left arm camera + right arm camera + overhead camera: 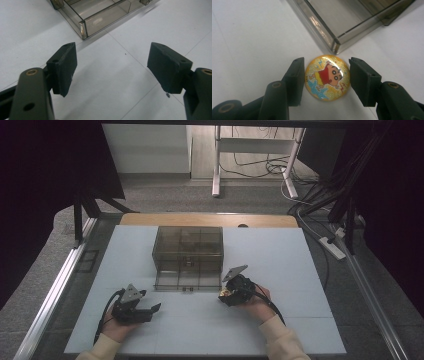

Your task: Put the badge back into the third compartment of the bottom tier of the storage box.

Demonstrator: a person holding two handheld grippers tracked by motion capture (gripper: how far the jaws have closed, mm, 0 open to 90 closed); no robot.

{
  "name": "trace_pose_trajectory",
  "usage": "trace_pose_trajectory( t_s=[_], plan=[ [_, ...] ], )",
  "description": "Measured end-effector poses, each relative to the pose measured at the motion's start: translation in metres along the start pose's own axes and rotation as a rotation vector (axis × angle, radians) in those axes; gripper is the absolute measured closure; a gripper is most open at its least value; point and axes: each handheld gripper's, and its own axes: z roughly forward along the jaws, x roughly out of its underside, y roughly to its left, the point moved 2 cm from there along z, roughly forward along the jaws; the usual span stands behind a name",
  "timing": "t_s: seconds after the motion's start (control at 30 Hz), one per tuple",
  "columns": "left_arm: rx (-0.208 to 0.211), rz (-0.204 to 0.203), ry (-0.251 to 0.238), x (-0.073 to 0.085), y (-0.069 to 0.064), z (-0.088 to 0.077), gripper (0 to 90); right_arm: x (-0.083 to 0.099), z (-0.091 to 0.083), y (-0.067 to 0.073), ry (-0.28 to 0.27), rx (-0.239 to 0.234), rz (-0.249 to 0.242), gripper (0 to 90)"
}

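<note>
Two grippers are working over a white worktop [280,330], each in one of a person's hands. The right gripper [325,80] is sitting low, bracketing a round cartoon badge [327,78] that is lying flat on the worktop, just beside the near corner of a smoky clear plastic box [342,37]. Its jaws are standing one on each side of the badge; the left jaw looks to be touching the rim, while a thin gap is showing at the right jaw, so I am reading the badge as not yet gripped. In the high view the right gripper [226,295] is pointing toward the front edge of the box [187,255], which is standing mid-worktop.

The left gripper [111,70] is resting released, jaws wide apart with nothing between them, over bare worktop near the box's other front corner [83,28]; from above the left gripper [150,312] is lying well apart from the right one.

Judgement on the step: picking up the badge.
- Keep the jaws centred across the badge's widest line, so the rim is not squirting out.
- Keep the jaw tips down at the worktop; the badge is thin and domed.
- Close slowly, then lift straight, staying clear of the box corner.
</note>
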Motion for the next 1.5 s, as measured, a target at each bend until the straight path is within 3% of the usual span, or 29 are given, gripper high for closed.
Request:
trace_pose_trajectory(
  t_s=[0.63,1.5],
  plan=[
    [0.011,0.010,0.009,0.000,-0.001,0.001,25.0,0.000,-0.020,-0.005,-0.077,0.006,0.026,46.9],
    [0.011,0.017,0.012,0.000,-0.002,0.002,24.7,-0.009,-0.047,-0.003,-0.300,0.034,0.042,46.9]
  ],
)
